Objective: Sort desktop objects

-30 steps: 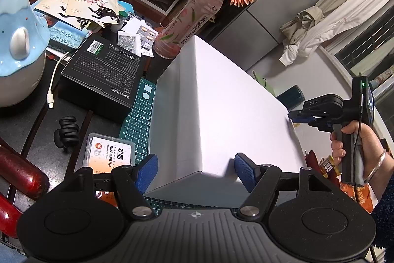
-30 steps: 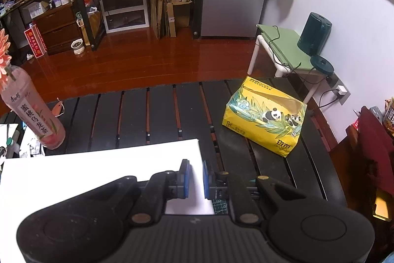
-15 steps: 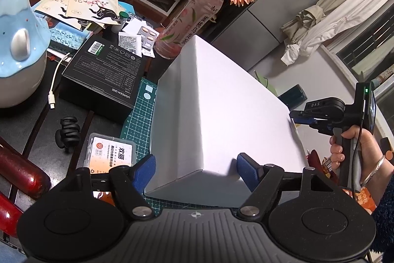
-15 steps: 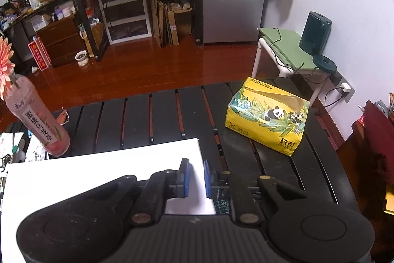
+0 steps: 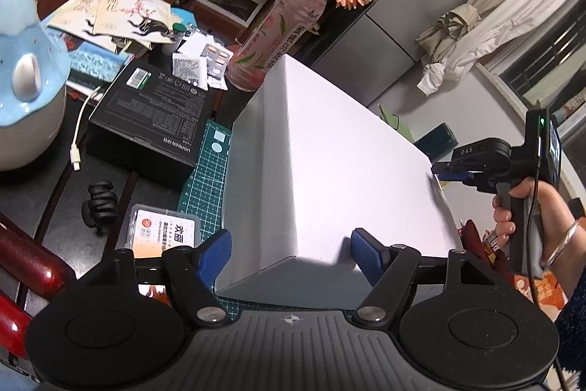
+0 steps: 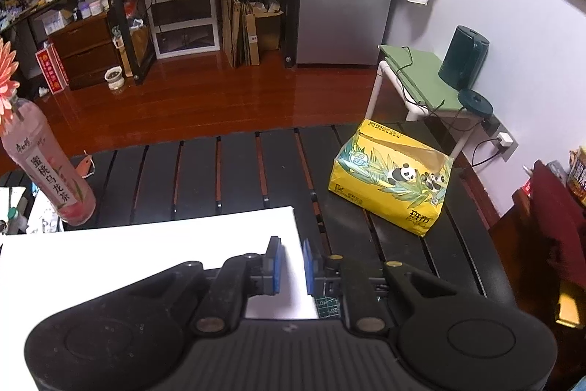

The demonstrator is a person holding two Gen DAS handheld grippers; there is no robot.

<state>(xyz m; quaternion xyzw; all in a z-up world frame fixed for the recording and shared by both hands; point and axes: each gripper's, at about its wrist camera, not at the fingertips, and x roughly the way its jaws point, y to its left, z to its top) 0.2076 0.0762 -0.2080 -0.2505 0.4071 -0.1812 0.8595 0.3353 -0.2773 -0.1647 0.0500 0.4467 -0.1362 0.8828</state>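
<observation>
A large white box [image 5: 329, 163] stands on a green cutting mat [image 5: 205, 185] on the dark slatted table. My left gripper [image 5: 291, 253] is open, its blue pads [image 5: 216, 250] either side of the box's near corner. My right gripper [image 6: 289, 266] is nearly shut over the box's top edge [image 6: 146, 259] at the right side; a narrow gap shows between its pads, so a grip on the lid cannot be confirmed. It also shows in the left wrist view [image 5: 445, 171], at the box's far right edge.
Left of the box lie a black carton [image 5: 146, 120], a card case [image 5: 164, 233], a black hair clip [image 5: 100, 204], a blue-white ceramic figure [image 5: 25, 79], papers and a pink bottle with a flower [image 5: 278, 32]. A yellow tissue pack [image 6: 392, 178] lies at right.
The right gripper has lifted slightly at the box's right edge, with the room view shifting a little. The left gripper has hardly moved.
</observation>
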